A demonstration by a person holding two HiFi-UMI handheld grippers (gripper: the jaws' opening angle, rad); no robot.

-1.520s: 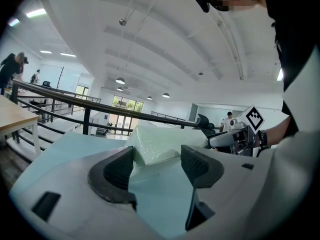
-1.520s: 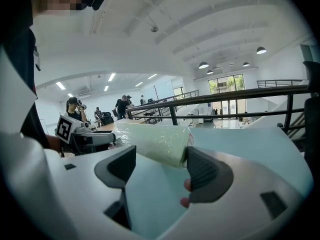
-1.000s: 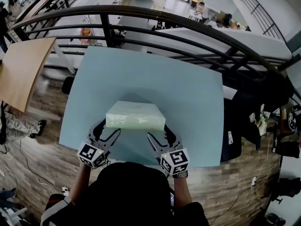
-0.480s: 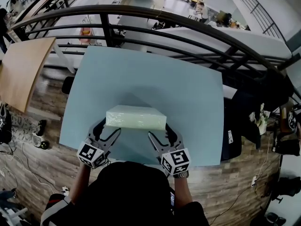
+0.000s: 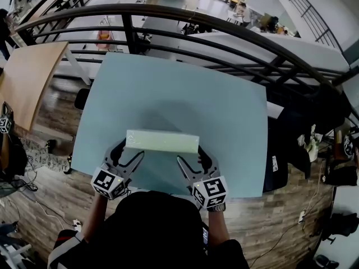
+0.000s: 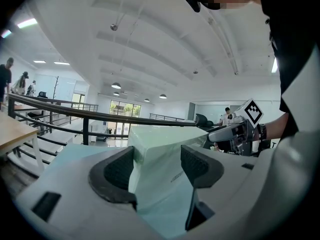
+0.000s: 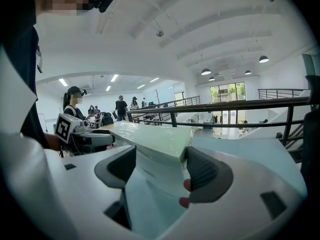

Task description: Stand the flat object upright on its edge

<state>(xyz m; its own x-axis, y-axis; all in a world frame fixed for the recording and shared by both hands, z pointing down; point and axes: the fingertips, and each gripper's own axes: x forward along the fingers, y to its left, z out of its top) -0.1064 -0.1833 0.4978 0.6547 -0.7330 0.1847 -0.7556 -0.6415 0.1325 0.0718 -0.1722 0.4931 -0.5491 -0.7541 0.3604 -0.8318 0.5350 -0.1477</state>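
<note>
Now the pale green slab [image 5: 162, 141] stands nearly upright on a long edge over the near part of the light blue table [image 5: 179, 88], so from the head view only its narrow top edge shows. Its left end sits between the jaws of the left gripper [image 5: 126, 153], which are spread wide and press on the slab's two broad faces. Likewise the right gripper [image 5: 189, 154] clamps the right end, its jaws equally far apart. Beyond the table's far edge runs a dark metal railing [image 5: 224, 29]
</note>
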